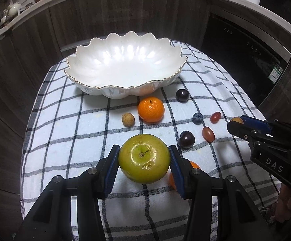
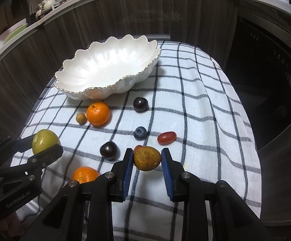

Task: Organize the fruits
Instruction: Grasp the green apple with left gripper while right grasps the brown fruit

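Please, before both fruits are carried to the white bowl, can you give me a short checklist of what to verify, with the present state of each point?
1. Left gripper holds the green apple between both pads: ok.
2. Right gripper holds the brown round fruit between both pads: ok.
3. White bowl has free room inside: ok, nothing lies in it.
4. Path to the bowl: not ok if carried low, the mandarin and the small nut lie just in front of it.
5. The two grippers are apart from each other: ok.
6. Firmness of each grip: cannot tell.
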